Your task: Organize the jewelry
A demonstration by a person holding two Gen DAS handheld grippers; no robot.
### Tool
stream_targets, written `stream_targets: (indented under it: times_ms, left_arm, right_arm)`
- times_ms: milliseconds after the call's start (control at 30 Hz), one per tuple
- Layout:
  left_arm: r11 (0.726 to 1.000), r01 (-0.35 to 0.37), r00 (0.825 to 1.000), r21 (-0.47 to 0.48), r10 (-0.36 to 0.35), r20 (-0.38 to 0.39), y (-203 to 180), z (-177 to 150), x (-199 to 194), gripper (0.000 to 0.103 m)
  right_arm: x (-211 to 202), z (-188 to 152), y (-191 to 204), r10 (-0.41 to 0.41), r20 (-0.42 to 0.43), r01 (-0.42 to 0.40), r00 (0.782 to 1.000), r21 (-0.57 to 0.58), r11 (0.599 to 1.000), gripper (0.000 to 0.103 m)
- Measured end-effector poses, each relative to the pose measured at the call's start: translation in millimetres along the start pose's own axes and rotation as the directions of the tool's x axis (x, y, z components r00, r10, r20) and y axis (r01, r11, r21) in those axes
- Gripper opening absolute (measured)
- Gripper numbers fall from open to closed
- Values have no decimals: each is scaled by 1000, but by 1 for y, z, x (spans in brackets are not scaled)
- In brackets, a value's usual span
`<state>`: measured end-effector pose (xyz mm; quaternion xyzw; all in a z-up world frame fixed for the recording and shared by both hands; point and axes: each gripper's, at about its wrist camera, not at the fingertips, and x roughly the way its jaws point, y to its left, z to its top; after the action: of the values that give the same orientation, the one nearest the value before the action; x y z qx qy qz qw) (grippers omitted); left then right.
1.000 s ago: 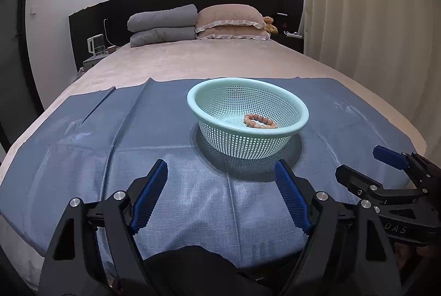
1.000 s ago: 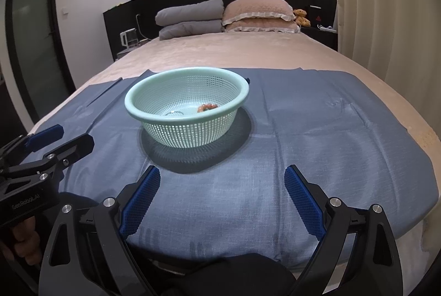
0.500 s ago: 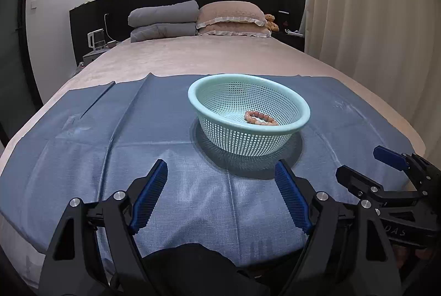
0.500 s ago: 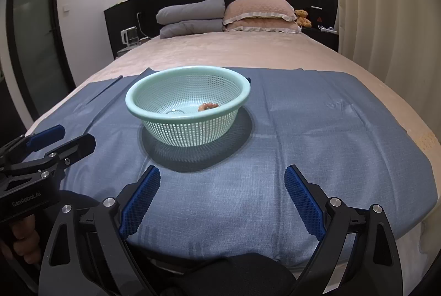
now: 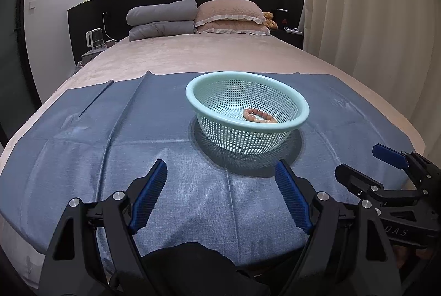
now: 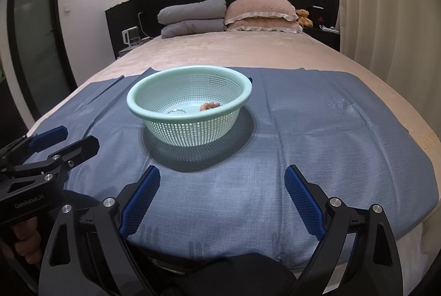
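A pale green mesh basket (image 5: 209,84) (image 6: 137,100) stands on a blue cloth (image 5: 137,130) (image 6: 317,130) spread over the bed. Inside it lies a pink bead bracelet (image 5: 259,115) (image 6: 210,106), and the right wrist view also shows a thin silver ring (image 6: 176,111) on the basket floor. My left gripper (image 5: 222,180) is open, short of the basket, with nothing between its blue pads. My right gripper (image 6: 222,185) is open too, nearer than the basket and to its right. Each gripper shows at the edge of the other's view.
The bed runs back to grey and pink pillows (image 5: 193,18) against a dark headboard, with a small teddy bear (image 6: 303,16) beside them. A kettle (image 6: 129,35) sits on the left nightstand. Curtains hang along the right. A hand (image 6: 24,243) holds the left gripper's handle.
The basket sits a little higher in the left wrist view than a second ago. Both grippers stay open and nothing else has moved.
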<state>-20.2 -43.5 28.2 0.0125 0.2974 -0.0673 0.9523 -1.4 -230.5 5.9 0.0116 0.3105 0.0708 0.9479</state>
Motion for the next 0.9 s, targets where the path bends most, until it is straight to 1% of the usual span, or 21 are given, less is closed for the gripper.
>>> stream_targets:
  times_ms: [200,267,300,333,367,500,633,900]
  left_arm:
    - [1000,-1,1000,4,1,-3,-1,0,1,81]
    - [1000,-8,1000,0,8,-6,0,0,2,83]
    - [1000,0,1000,-3,0,-6,0,0,2,85]
    - [1000,4,1000,-7,-4,-7,1,0,2,93]
    - [1000,-2,1000,-13,2,-6,2,0,1,97]
    - [1000,-12,1000,-22,12,-4,3,-1,1,97]
    - [1000,-4,1000,-26,3,-11,5,-1,1,97]
    - [1000,-9,1000,-14,9,-10,4,-2,0,97]
  right_arm:
    - [0,0,0,2,0,-2,1000,1,1000,87]
    - [0,1,-1,5,2,-5,1000,3,1000,87]
    - [0,1,-1,5,3,-5,1000,4,1000,87]
    - [0,1,-1,6,3,-6,1000,4,1000,87]
    - [0,1,-1,7,4,-7,1000,4,1000,87]
    - [-1,1,-2,9,6,-9,1000,6,1000,87]
    - [-1,0,-4,10,8,-10,1000,10,1000,87]
    - [-1,1,-5,11,9,-11,1000,11,1000,87]
